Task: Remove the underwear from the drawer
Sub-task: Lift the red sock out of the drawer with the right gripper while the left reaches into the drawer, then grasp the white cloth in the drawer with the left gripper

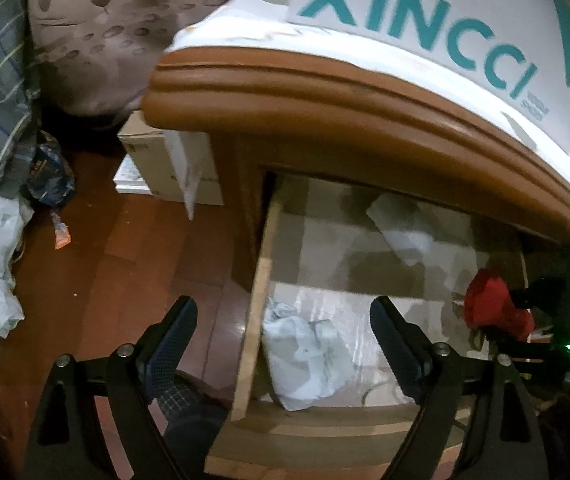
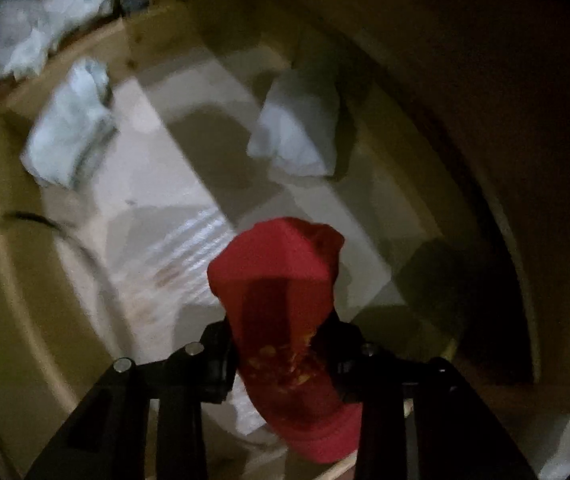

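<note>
Pinching a red piece of underwear between the pads, right gripper pointing steeply down into the open drawer, jaws drawn in on the cloth with a fold bulging out ahead of the tips and the rest trailing back under the wrist. Hanging clear of the drawer floor, by the look of the pale lining beneath it, though blur makes any last contact hard to rule out. Long axis of the garment running roughly along the pointing line of the tongs, so a straight lift should carry it out without dragging.

Spread wide and gripping nothing, left gripper poised above the drawer's left wall, one finger outside over the wooden floor, the other inside. Just ahead of and between its tips, a crumpled pale blue garment in the near left corner; well off to its right, the red piece at the far side. Deeper in, a white folded item towards the back.

Judged nearest for the red piece: the right hand, already holding it. Overhanging cabinet top above the drawer mouth likely the one thing to clear on the way up.
</note>
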`<state>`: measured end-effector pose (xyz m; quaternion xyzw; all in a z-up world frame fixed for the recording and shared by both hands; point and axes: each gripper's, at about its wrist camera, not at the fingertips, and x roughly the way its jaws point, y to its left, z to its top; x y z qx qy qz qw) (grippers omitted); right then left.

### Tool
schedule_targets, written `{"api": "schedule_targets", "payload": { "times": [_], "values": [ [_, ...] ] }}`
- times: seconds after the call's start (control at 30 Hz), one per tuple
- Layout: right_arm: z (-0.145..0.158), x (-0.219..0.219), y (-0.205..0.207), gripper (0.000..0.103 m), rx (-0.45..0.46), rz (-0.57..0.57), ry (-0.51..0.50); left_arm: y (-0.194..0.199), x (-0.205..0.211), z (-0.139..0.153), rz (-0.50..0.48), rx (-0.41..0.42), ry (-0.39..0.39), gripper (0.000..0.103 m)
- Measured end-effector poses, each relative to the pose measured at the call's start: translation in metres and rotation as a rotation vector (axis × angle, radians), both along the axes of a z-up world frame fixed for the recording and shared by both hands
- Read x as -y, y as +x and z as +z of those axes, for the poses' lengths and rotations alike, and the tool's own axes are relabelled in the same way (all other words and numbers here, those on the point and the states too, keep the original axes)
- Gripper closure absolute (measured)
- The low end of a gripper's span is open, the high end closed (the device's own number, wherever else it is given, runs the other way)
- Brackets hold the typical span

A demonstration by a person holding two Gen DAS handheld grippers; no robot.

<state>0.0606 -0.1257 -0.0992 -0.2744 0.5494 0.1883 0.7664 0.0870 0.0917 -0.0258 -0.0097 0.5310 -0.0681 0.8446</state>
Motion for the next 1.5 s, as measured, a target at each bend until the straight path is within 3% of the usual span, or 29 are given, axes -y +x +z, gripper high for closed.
{"api": "schedule_targets", "payload": {
  "times": [0.1,0.17,0.23,0.37,0.5,0.63,0.87,1.03,1.5],
  "values": [
    [0.026,0.0,-0.015,0.067,0.031,-0.021,0.053,0.0,0.009,-0.008,-0.027,-0.028,0.007,0.015],
    [0.052,0.014,-0.027,0.067,0.057,-0.07,0.14,0.0,0.015,-0.013,-0.047,-0.043,0.002,0.015],
    [0.044,0.015,-0.018,0.067,0.084,-0.105,0.197,-0.001,0.02,-0.019,-0.054,-0.061,0.009,0.015],
    [0.055,0.031,-0.042,0.067,0.168,-0.22,0.346,0.002,0.023,-0.029,-0.06,-0.124,-0.056,0.015],
    [0.057,0.047,-0.044,0.067,0.229,-0.323,0.459,0.004,0.025,-0.041,-0.038,-0.187,-0.072,0.015],
    [0.075,0.073,-0.056,0.067,0.309,-0.414,0.555,0.006,0.025,-0.052,-0.018,-0.243,-0.087,0.015],
    [0.09,0.098,-0.058,0.067,0.376,-0.483,0.638,0.011,0.03,-0.078,0.042,-0.392,-0.109,0.015],
    [0.091,0.105,-0.055,0.067,0.385,-0.502,0.67,0.017,0.028,-0.094,0.1,-0.47,-0.061,0.015],
    [0.1,0.128,-0.054,0.067,0.454,-0.573,0.709,0.039,0.037,-0.124,0.161,-0.565,-0.013,0.014]
  ]
}}
